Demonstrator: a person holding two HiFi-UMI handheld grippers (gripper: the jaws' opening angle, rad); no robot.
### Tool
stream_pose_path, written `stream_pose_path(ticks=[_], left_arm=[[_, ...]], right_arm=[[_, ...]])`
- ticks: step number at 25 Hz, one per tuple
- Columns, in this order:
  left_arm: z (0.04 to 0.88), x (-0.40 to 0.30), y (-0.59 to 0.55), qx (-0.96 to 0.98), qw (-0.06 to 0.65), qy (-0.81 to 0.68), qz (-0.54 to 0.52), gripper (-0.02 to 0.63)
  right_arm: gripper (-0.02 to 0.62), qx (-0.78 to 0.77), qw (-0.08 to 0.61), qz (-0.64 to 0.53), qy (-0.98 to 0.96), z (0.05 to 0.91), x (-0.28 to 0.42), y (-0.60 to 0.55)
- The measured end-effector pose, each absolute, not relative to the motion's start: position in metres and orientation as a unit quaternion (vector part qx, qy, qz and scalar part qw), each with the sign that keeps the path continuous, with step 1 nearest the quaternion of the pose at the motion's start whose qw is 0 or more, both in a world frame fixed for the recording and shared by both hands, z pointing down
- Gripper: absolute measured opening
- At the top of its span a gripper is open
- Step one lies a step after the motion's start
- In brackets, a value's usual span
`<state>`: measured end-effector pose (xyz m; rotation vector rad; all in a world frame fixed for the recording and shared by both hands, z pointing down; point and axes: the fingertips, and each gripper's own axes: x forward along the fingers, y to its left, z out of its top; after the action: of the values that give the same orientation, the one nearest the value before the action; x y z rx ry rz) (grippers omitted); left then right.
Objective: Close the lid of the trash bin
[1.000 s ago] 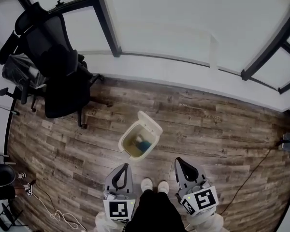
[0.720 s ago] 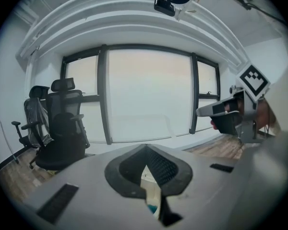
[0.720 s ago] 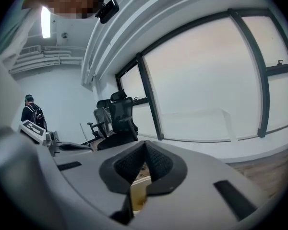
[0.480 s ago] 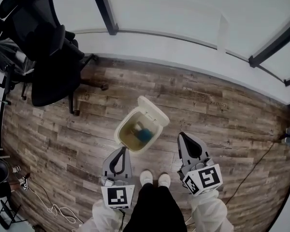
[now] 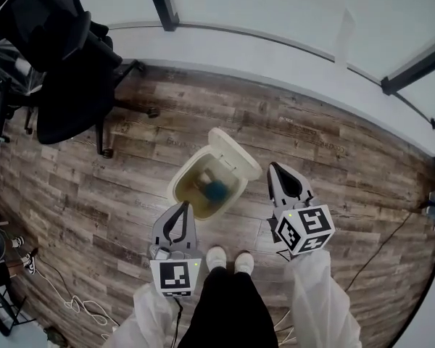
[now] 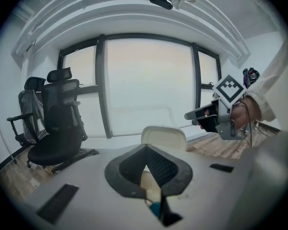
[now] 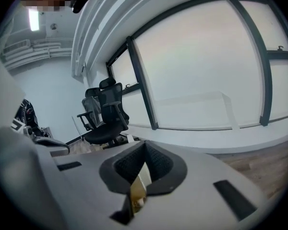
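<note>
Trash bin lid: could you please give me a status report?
Left gripper and right gripper shut, empty, near the cream plastic trash bin. Its lid stands open. Nothing seen in the lid's way.

The head view looks steeply down from well above onto the wooden floor (image 5: 333, 172), the trash bin (image 5: 232, 151) just ahead of the shoes (image 5: 217, 257). Both gripper views sit low, face level toward the windows (image 6: 149, 80), and share the office chair (image 6: 57, 123) and bin
</note>
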<state>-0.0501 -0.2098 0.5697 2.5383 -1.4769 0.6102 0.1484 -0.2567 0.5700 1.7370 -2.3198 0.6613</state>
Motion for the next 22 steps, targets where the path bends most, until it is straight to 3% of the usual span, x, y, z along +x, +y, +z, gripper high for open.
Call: stream_pose_path(ticks=[9,22], left_arm=[[0.597,-0.056,-0.214,0.840,0.083,-0.493,0.210,0.008],[0.612,-0.072,-0.206,0.832,0.099,-0.501,0.216,0.008]], right_arm=[[0.023,0.560,0.126,0.227,-0.787,0.610,0.141,-0.284],[0.023,0.558,0.119,0.240,-0.785,0.616,0.132,-0.274]])
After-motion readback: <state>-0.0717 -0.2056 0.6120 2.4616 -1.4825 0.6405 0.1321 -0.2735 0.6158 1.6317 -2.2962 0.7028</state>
